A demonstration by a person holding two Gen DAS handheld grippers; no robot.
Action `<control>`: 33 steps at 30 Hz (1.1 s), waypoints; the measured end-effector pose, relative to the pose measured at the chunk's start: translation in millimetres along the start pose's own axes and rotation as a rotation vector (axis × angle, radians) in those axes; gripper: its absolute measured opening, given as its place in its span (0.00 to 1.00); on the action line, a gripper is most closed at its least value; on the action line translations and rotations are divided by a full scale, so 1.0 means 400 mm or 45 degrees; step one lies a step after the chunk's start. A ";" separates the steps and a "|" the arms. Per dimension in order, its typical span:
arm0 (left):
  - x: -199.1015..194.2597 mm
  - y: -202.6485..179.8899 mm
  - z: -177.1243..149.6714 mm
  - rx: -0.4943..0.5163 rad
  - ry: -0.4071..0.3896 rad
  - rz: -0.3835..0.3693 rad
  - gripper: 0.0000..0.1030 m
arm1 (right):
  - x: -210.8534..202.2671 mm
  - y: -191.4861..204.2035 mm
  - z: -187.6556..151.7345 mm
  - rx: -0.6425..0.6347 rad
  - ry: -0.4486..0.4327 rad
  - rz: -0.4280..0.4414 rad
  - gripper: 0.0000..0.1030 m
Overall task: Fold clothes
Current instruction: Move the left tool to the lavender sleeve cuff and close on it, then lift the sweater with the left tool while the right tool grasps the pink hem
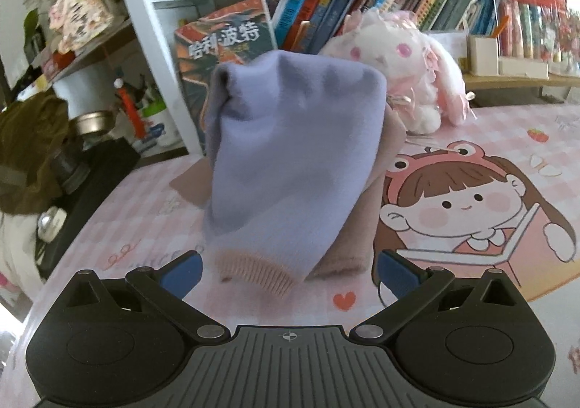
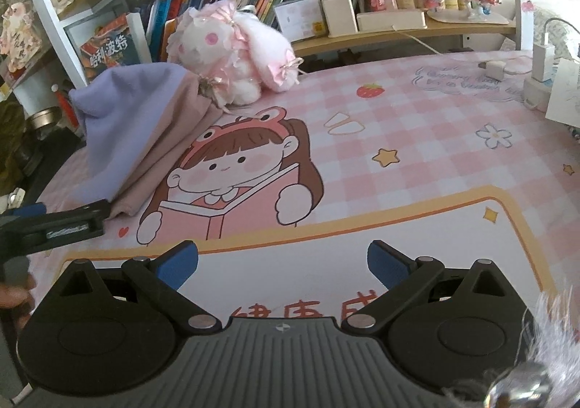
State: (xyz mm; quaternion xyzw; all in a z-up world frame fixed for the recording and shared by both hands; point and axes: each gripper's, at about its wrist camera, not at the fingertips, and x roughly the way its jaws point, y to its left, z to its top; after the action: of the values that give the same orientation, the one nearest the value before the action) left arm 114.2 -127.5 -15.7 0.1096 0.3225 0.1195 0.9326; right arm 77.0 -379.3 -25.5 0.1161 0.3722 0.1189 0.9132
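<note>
Both your left hand-held gripper (image 1: 288, 272) and right hand-held gripper (image 2: 282, 265) hang released, while the lilac-and-pink garment (image 1: 286, 169) at 12 o'clock stands bunched, hardly folded.

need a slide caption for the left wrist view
Open left gripper faces a bunched lavender and pink garment on the cartoon desk mat, plush bunny behind.

Both wrist views look low across the desk mat (image 2: 417, 140) toward the bookshelf (image 1: 362, 5) — left nearer — sharing the garment (image 1: 286, 161).
</note>
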 end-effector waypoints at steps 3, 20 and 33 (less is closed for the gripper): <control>0.035 -0.021 0.014 0.058 0.008 0.011 0.98 | -0.004 -0.006 0.002 0.008 -0.003 -0.011 0.98; 0.083 0.047 0.055 0.080 0.017 -0.045 0.15 | -0.006 0.036 0.001 -0.022 0.059 0.075 0.72; -0.200 0.069 -0.037 0.071 -0.086 -0.414 0.12 | 0.042 0.103 0.038 0.079 0.114 0.227 0.59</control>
State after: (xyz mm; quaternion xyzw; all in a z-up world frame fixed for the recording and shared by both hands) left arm 39.9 -122.9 26.8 0.0859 0.3075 -0.0459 0.9466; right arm 94.2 -337.3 -13.5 0.1714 0.4042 0.1932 0.8774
